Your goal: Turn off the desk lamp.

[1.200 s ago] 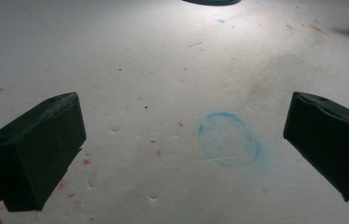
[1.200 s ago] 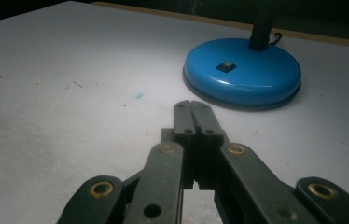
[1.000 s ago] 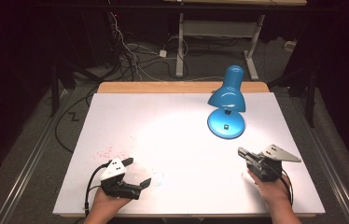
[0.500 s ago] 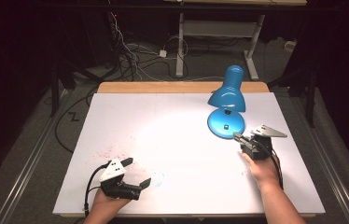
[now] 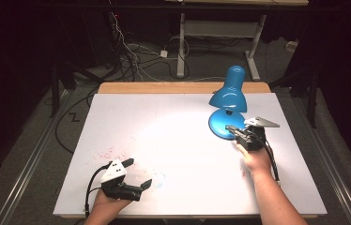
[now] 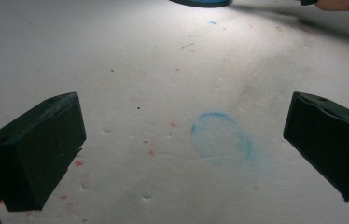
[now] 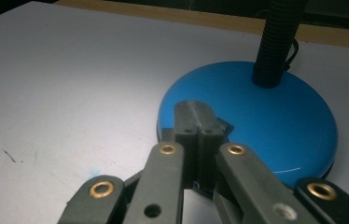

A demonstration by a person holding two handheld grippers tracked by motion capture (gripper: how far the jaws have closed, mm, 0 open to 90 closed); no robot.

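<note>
A blue desk lamp [image 5: 229, 93] stands lit at the back right of the white table [image 5: 164, 122], its shade bent over its round base [image 5: 220, 125]. My right gripper [image 5: 230, 127] is shut with nothing between the jaws. Its tips sit over the near edge of the lamp base [image 7: 266, 112], by a small dark part of the base, and I cannot tell whether they touch it. In the right gripper view my right gripper [image 7: 195, 111] points at the black ribbed neck [image 7: 275, 42]. My left gripper [image 5: 137, 173] rests open near the front left, and in its own view my left gripper [image 6: 182, 121] is empty.
A faint blue ring stain [image 6: 221, 137] lies on the table just ahead of the left jaws, among small red specks. A wooden strip [image 5: 164, 87] edges the table's far side. Cables and a desk frame [image 5: 183, 42] lie on the floor beyond.
My right hand has moved forward and left across the table, bringing the shut jaws up to the lamp base. The left gripper has stayed in place.
</note>
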